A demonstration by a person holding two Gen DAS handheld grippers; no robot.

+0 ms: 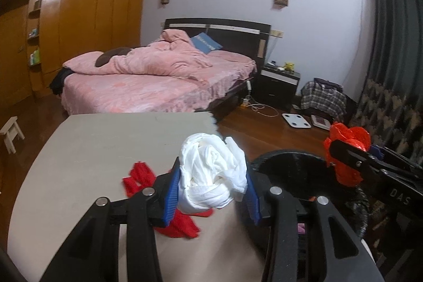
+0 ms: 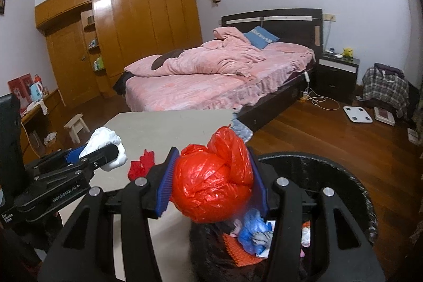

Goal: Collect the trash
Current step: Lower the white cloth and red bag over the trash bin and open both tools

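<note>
Right tool (image 2: pixel 211 183) with red bag (image 2: pixel 211 181) above bin (image 2: pixel 351 184), red scraps (image 2: pixel 141 165) beside.

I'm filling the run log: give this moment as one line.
left gripper: shut on white bag | right gripper: shut on red bag, above bin | red scrap: on table

The left gripper (image 1: pixel 212 189) clamps a crumpled white bag (image 1: pixel 214 173) between its blue pads (image 1: pixel 171 192), above the near part of a grey table (image 1: pixel 92 144). A red scrap (image 1: pixel 137 176) lies on the table just left of the bag, and more red shows under it. To the right, the right gripper (image 1: pixel 343 152) pinches a red bag (image 1: pixel 347 139) over a black bin (image 1: pixel 290 163) beside the table. Far behind stand a bed (image 1: pixel 158 75) with pink covers, a wooden wardrobe (image 1: pixel 79 17) at left and a dark curtain (image 1: pixel 391 31) at right.
</note>
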